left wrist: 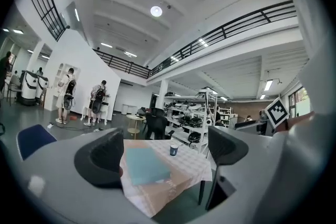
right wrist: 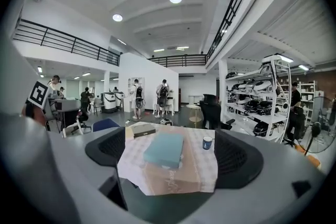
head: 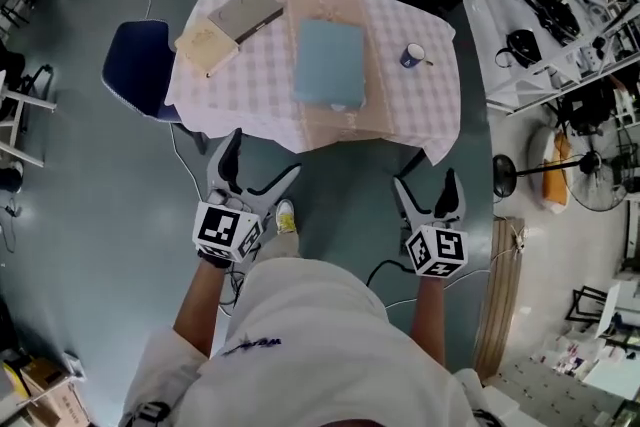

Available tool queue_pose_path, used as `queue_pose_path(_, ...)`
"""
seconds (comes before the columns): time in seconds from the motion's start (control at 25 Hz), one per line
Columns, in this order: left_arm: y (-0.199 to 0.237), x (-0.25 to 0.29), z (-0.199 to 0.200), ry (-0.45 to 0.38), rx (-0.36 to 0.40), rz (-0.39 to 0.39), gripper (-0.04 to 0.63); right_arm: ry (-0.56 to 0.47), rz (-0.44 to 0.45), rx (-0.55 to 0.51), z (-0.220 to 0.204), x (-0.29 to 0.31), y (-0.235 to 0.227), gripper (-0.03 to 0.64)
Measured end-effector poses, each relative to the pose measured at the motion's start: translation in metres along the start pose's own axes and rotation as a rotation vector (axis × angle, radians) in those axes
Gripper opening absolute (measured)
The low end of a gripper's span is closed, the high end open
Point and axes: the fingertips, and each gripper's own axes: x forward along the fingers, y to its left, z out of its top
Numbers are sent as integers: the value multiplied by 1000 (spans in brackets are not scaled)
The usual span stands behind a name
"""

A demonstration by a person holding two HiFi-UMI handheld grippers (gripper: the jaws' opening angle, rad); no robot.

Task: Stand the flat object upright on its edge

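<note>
Left gripper: jaws stood wide apart, nothing between the pads. It was held over the floor, short of the table's near edge.

Right gripper: jaws likewise wide apart, with no hold on anything. It was also short of the near edge, level with the left one.

Flat blue object: lay flat at the middle of the table, its long side running away from the person. It was ahead of both grippers, roughly between their lines, and well apart from each. Its near end lay close to the table's near edge.

Checked cloth: covered the top and hung over the near edge. Bare cloth lay open to either side of the blue object.

Mug: right of the object, apart from it, near the right edge.

Grey book and tan book: at the far left corner, touching or overlapping, clear of the object.

Blue chair: against the table's left side.

Fan and shelving: to the right, across open floor.
</note>
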Motion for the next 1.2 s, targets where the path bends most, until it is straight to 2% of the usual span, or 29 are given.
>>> queue_pose_path(0.16,34,34,-1,8,-15,-32,500,14,-22,76,9,41,-3,508)
queue_pose_path(0.36,72,67,-8,30,-36,-47,500,4,-24,99,29,81,5,499)
queue_pose_path(0.44,78,77,-13,50,-2,-53,500,22,-28,93,29,92,5,494)
queue_pose_path(0.56,78,93,-20,88,105,-90,495,49,-24,92,25,108,8,477)
queue_pose_path(0.64,81,105,-23,92,100,-108,483,65,-17,86,22,118,11,457)
queue_pose_path(0.8,99,121,-30,100,47,-84,476,88,-12,76,19,136,10,446)
queue_pose_path(1.04,121,153,-37,123,47,-54,476,100,13,75,21,183,-3,432)
queue_pose_path(1.2,139,187,-37,125,62,4,460,84,59,137,31,224,-17,398)
